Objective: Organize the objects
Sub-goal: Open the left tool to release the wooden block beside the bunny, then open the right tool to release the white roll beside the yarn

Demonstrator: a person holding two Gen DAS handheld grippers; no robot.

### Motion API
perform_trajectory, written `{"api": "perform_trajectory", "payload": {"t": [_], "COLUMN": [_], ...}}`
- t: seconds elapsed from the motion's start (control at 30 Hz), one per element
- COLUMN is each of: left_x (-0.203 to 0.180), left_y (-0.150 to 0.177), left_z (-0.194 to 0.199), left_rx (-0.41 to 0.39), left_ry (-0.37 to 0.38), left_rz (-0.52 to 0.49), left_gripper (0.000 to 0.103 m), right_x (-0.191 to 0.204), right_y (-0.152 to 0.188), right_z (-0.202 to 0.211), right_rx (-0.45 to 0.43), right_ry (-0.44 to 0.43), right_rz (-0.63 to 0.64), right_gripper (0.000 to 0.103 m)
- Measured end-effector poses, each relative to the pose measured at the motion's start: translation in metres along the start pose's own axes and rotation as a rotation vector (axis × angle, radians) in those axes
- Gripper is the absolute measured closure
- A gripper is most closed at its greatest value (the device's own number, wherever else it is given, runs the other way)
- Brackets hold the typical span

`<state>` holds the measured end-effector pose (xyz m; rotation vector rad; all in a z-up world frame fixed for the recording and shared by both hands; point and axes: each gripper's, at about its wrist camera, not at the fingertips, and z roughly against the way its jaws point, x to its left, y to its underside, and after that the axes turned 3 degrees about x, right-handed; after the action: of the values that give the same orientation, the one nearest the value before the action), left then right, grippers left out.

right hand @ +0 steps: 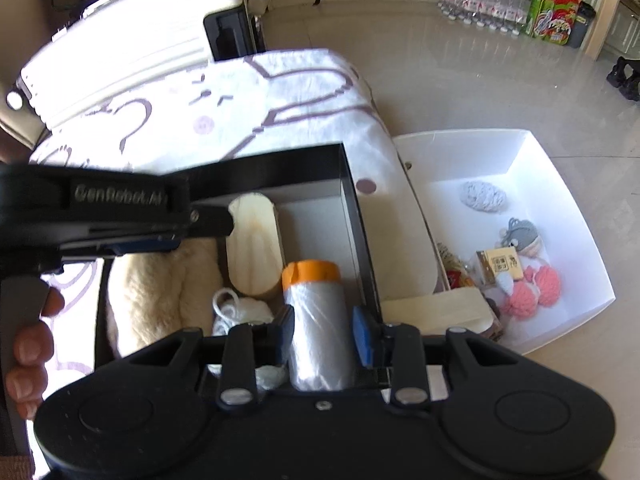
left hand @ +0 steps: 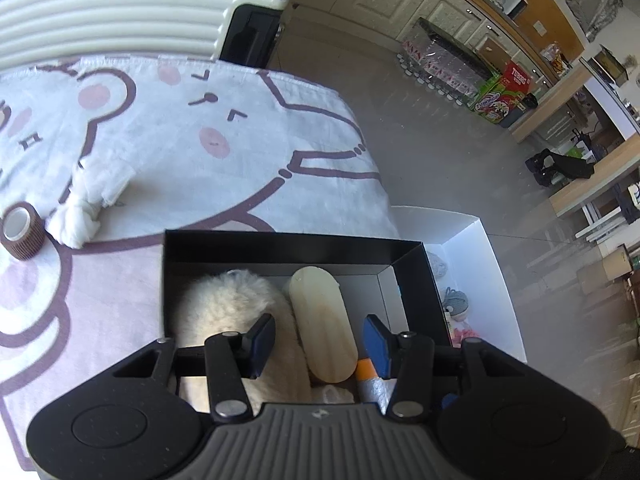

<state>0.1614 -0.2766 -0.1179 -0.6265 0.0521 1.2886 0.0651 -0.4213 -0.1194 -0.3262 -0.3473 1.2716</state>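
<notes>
Black box (right hand: pixel 362 240), one, open-topped, centre of both views, on the bear-print cloth (left hand: pixel 168 128) covering the desk.
Contents, counted: one cream fleece item (right hand: pixel 160 280) at the left; one pale wooden oval block (left hand: pixel 322 320) in the middle; one plastic-film roll with orange cap (right hand: pixel 316 320) at the right; one white yarn bundle (right hand: pixel 240 312) at the near edge.
White box (right hand: pixel 560 208), one, on the floor at the right, holding several small knitted toys; the exact count is hard to read from here.
On the cloth, left edge of the left wrist view: one brown tape roll (left hand: pixel 20 232), one knotted white cloth (left hand: pixel 86 208).
Cream suitcase (left hand: pixel 120 4), one, upper left.
Left gripper (left hand: pixel 318 344): fingers spread apart over the wooden block, pinching nothing.
Right gripper (right hand: pixel 324 338): fingers (right hand: pixel 362 336) either side of the film roll; the left one appears to touch it, the right one stands slightly off.
</notes>
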Motion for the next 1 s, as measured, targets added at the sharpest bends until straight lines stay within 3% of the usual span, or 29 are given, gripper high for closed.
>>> {"api": "perform_trajectory", "payload": {"t": [0.7,1.0], "left_x": [0.015,0.023], "left_y": [0.012,0.024], "left_z": [0.089,0.124], "left_rx": [-0.101,-0.142], "left_ry": [-0.162,-0.207], "left_rz": [-0.143,-0.172], "left_gripper": [0.053,0.053], "right_x": [0.02,0.036], "right_y": [0.0,0.004], "right_z": [0.057,0.083], "right_rx": [-0.134,-0.185], "right_ry": [0.056,0.066], "right_rz": [-0.018,-0.005], "right_gripper": [0.069,0.063]}}
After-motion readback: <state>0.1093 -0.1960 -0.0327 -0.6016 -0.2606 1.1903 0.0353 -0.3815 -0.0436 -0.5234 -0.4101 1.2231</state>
